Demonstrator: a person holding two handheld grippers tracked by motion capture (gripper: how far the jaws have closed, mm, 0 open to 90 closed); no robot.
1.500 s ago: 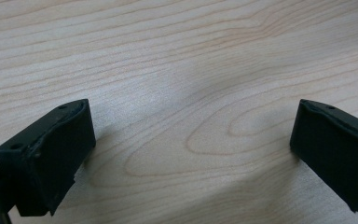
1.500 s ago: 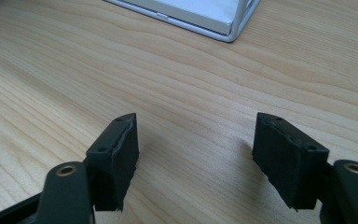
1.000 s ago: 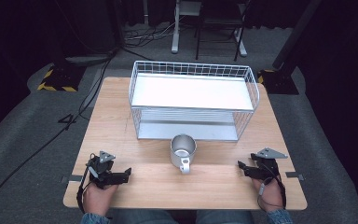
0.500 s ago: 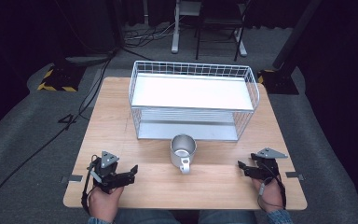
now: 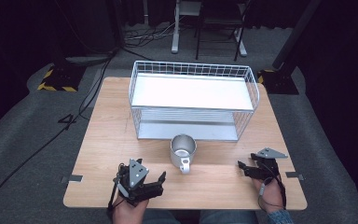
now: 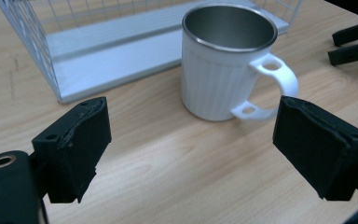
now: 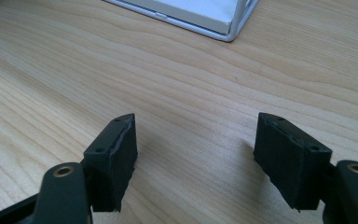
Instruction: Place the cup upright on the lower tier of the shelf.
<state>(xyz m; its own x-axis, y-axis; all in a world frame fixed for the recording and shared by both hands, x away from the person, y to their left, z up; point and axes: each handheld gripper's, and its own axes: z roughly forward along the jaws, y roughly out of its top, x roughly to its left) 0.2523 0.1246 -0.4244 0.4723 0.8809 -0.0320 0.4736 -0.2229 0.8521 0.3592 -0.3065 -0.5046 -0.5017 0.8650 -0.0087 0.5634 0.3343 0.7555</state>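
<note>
A white ribbed mug [image 5: 183, 150] with a steel inside stands upright on the wooden table [image 5: 112, 121], its handle toward the person. My left gripper [image 5: 151, 173] is near the front edge, just left of the mug, and is open. In the left gripper view the mug [image 6: 223, 70] stands a short way ahead of the wide-apart jaws of my left gripper [image 6: 198, 135], with nothing between them. My right gripper [image 5: 242, 169] rests at the front right, pointing left, apart from the mug. Its jaws [image 7: 200, 149] stand open over bare wood.
A white wire rack [image 5: 191, 65] with a white shelf stands behind the mug, and its lower tray [image 6: 121, 51] lies close behind the mug. The rack's corner [image 7: 223, 23] is ahead of the right gripper. Cables and stand bases lie on the floor beyond the table.
My left gripper has moved right along the front edge and turned toward the mug. The right gripper and the mug have stayed in place.
</note>
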